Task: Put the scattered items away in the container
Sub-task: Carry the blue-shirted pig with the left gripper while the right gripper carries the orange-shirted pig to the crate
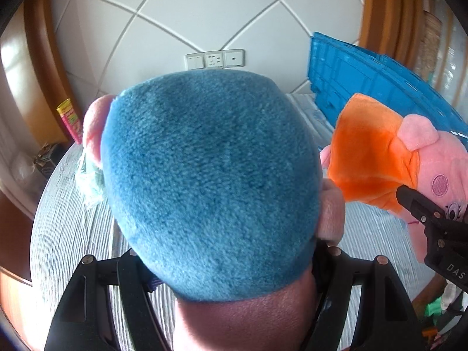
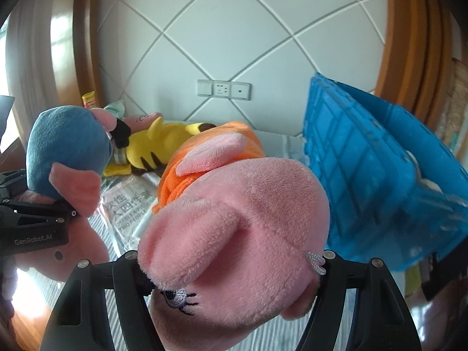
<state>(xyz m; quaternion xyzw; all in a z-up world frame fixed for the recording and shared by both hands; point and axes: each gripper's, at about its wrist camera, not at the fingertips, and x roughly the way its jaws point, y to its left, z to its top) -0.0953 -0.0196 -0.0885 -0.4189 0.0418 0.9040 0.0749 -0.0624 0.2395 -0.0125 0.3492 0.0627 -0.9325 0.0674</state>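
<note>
Left gripper (image 1: 222, 263): jaws clamped on the blue-dressed pig plush (image 1: 210, 181), which fills the middle of the left wrist view; its black fingers (image 1: 131, 292) press in from both sides at the toy's pink lower end

Blue-dressed pig plush: held up off the striped bed cover (image 1: 73, 234), left of the blue crate (image 1: 365, 87) and well apart from it; in the right wrist view it (image 2: 67, 146) shows with a pink ear and the left gripper (image 2: 38, 219) closed under it

Right gripper (image 2: 231, 263): jaws closed on the head of the orange-dressed pig plush (image 2: 234, 219); one finger (image 2: 125, 286) presses beside an embroidered eye

Orange-dressed pig plush: lifted, just left of the blue crate, orange dress pointing away from the camera; in the left wrist view it (image 1: 380, 158) hangs directly in front of the crate wall with the right gripper (image 1: 433, 228) on its pink face

Blue crate: ribbed plastic, standing on the bed at the right, close by the white tiled wall (image 2: 234, 29)

Yellow striped plush (image 2: 158, 149): lying on the bed left of the crate, beyond the two held toys

Plastic packet with printed text (image 2: 128, 213): flat on the bed, left of the crate, below the yellow plush

Wall sockets (image 2: 223, 89): on the wall, left of the crate's top edge

Yellow and pink can (image 1: 70, 120): upright, far left of the crate
</note>
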